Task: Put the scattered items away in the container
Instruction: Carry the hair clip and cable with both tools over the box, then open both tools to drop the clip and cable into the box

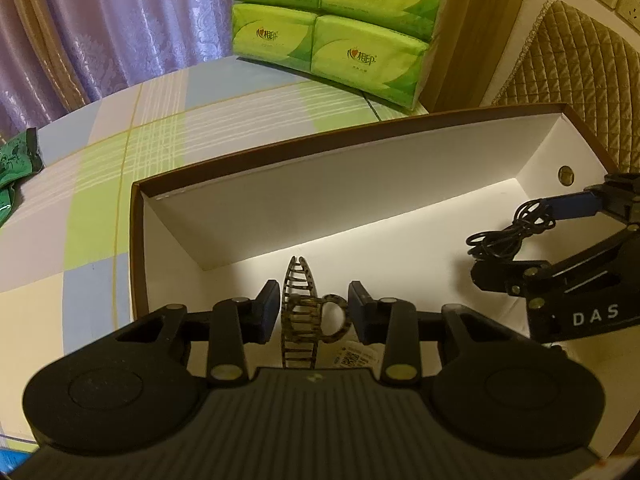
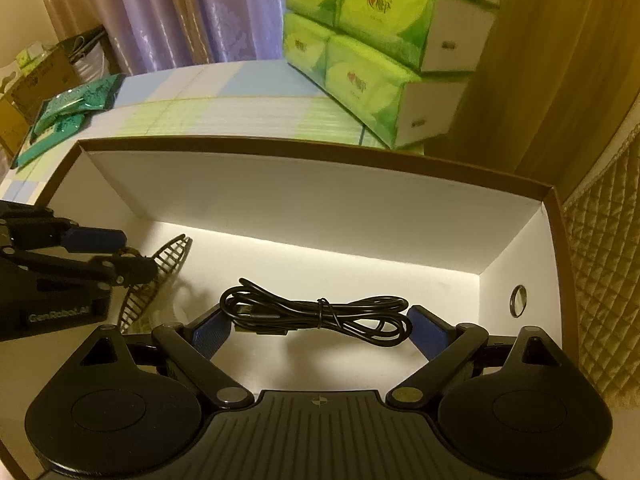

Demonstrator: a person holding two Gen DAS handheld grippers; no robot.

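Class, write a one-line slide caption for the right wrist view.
Right gripper, jaws wide open, over a bundled black cable inside the white box.

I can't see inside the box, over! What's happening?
Both jaws open over the box. Hair claw clip between left gripper pads. Bundled black cable between right gripper pads. Nothing blocking.

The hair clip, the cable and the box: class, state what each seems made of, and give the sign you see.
Hair clip: probably hard plastic, glossy, with a mottled tortoiseshell pattern and moulded teeth.
Cable: probably a rubbery black plastic sheath; it bends in soft loops and is held by a thin tie.
Box: seemingly cardboard, matt white inside with a brown rim, thin flat walls and folded corners.
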